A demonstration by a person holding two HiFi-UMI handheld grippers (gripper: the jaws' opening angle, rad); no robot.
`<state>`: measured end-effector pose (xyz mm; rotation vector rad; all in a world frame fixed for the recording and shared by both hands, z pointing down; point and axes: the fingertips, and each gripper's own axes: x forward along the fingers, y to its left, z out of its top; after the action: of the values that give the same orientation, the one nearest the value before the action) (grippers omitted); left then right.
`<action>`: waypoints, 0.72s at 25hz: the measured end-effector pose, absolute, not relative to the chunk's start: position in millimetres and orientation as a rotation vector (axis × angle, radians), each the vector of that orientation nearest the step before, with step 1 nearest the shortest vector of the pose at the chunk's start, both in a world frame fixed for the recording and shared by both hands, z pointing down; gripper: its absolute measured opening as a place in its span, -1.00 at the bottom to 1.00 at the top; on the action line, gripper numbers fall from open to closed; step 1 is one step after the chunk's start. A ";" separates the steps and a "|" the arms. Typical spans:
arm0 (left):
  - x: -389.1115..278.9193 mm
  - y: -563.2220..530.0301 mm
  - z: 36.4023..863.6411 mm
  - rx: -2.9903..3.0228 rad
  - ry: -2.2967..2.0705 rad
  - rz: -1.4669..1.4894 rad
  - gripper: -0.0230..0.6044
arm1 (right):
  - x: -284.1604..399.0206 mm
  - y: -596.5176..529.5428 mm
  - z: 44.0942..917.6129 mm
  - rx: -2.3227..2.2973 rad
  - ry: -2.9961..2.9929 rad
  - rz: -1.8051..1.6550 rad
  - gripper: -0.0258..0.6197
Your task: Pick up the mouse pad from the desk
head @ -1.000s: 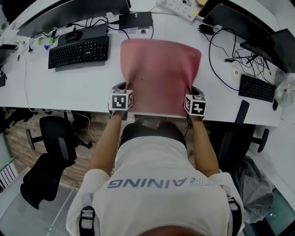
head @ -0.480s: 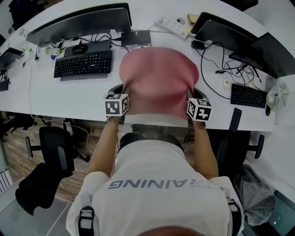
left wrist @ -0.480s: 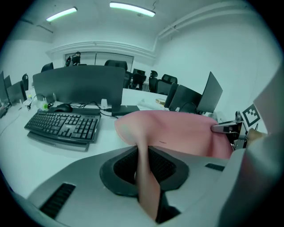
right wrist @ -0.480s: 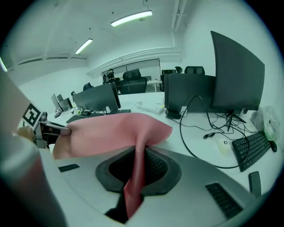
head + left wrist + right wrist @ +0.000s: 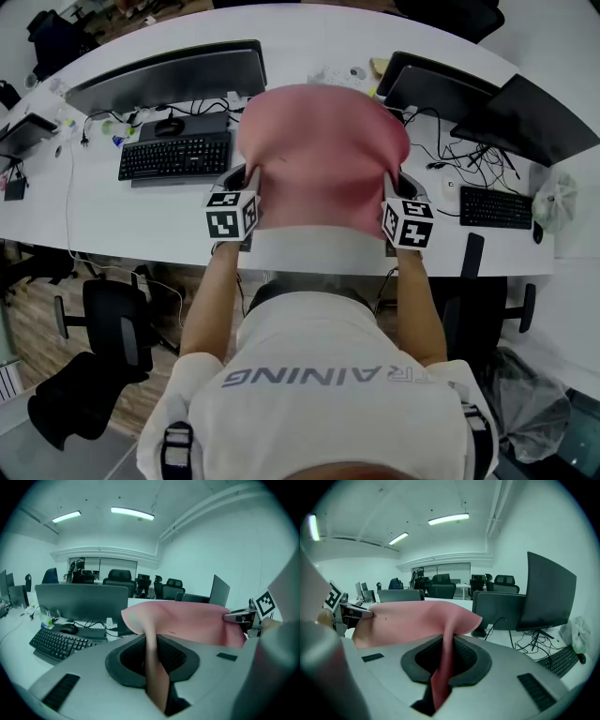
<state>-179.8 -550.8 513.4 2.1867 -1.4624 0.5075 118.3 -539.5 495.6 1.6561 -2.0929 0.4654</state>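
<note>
The pink mouse pad (image 5: 323,155) hangs in the air above the white desk (image 5: 141,206), stretched between both grippers and sagging in the middle. My left gripper (image 5: 251,180) is shut on its left edge, with the pad's edge (image 5: 152,667) pinched between the jaws. My right gripper (image 5: 389,183) is shut on the right edge, where the pad (image 5: 443,667) passes through the jaws. In the left gripper view the pad (image 5: 187,623) spreads toward the right gripper (image 5: 246,616). From the right gripper view, the left gripper (image 5: 347,613) shows across the pad (image 5: 403,620).
A black keyboard (image 5: 176,155) and mouse (image 5: 170,126) lie at the left under a monitor (image 5: 169,75). More monitors (image 5: 525,112), tangled cables (image 5: 469,155) and a second keyboard (image 5: 495,206) sit at the right. Black office chairs (image 5: 103,319) stand below the desk edge.
Both grippers rose together with the pad, lifting it off the desk. It now hides the black box and power strip behind it.
</note>
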 end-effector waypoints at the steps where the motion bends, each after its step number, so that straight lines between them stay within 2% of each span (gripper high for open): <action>1: -179.4 -552.5 502.5 2.205 -1.476 0.485 -0.65 | 119.1 -540.7 485.1 1.672 -2.102 0.446 -0.74; 18: -188.1 -554.4 314.1 2.507 -1.690 0.120 -0.65 | 112.2 -541.9 300.9 1.893 -2.282 0.004 -0.74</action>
<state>-188.1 -554.4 314.1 2.5075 -1.6897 0.1203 112.2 -541.9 300.9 1.8927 -2.2821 0.0035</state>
